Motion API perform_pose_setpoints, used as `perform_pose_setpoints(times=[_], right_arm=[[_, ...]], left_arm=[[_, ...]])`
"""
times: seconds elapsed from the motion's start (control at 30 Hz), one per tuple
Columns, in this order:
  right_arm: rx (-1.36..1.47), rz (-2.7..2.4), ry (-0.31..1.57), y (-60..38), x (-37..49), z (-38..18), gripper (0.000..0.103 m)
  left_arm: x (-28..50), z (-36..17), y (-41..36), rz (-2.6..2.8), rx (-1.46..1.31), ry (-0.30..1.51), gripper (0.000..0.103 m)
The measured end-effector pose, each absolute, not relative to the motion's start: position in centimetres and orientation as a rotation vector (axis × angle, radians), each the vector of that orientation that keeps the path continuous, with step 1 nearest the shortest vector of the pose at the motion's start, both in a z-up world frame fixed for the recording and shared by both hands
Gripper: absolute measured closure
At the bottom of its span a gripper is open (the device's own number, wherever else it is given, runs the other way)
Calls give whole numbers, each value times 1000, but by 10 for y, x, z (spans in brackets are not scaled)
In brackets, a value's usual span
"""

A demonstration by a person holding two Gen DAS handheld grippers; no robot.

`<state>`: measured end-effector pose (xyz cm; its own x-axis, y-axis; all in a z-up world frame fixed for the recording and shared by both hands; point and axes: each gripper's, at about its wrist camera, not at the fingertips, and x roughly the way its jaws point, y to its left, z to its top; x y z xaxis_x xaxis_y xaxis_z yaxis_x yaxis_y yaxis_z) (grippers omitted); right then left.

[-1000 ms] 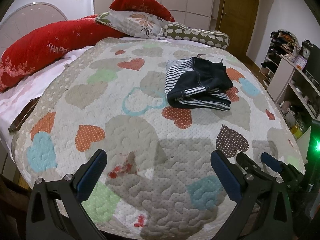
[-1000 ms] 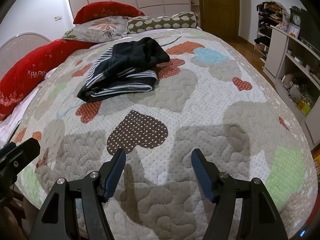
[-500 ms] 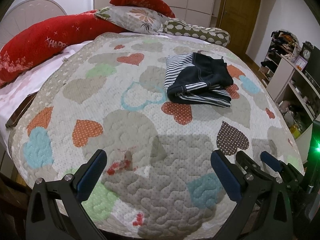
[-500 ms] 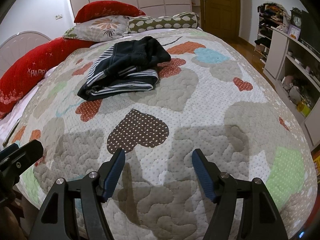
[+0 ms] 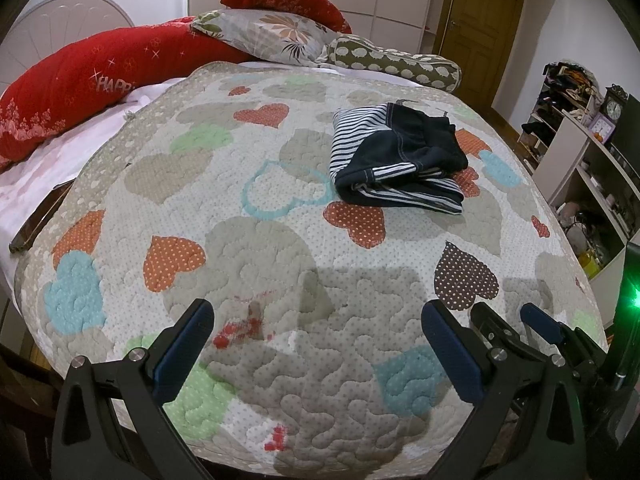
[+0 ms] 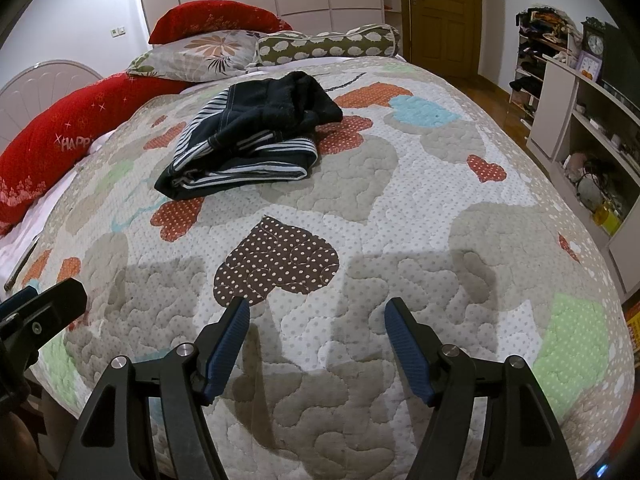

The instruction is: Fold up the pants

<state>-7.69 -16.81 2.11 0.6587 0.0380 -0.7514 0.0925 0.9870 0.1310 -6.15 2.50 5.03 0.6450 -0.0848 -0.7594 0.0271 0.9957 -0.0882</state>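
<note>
Dark navy pants with white stripes (image 5: 396, 162) lie folded in a compact bundle on the heart-patterned quilt (image 5: 256, 248), far of both grippers; they also show in the right wrist view (image 6: 252, 140). My left gripper (image 5: 316, 320) is open and empty above the quilt's near edge. My right gripper (image 6: 316, 316) is open and empty over a brown dotted heart, and also shows at the lower right of the left wrist view (image 5: 516, 320). Neither gripper touches the pants.
Red bolster (image 5: 80, 80), floral pillow (image 5: 272, 36) and patterned bolster (image 5: 396, 64) line the head of the bed. White shelves with clutter (image 6: 588, 152) stand at the right. A wooden door (image 6: 444, 12) is behind. A dark flat object (image 5: 36, 224) lies at the bed's left edge.
Both grippers stay open and empty. The left wrist view has shifted slightly, bringing the bed a little lower and nearer. The pants have not moved.
</note>
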Motion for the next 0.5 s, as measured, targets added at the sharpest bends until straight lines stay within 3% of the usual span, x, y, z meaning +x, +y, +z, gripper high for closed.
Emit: perform_pose_setpoints(times=[0.5], right_arm=[[163,-28,849,-167,-77,21,28]], left_arm=[[-61,49,26,-64,-72,868,0]])
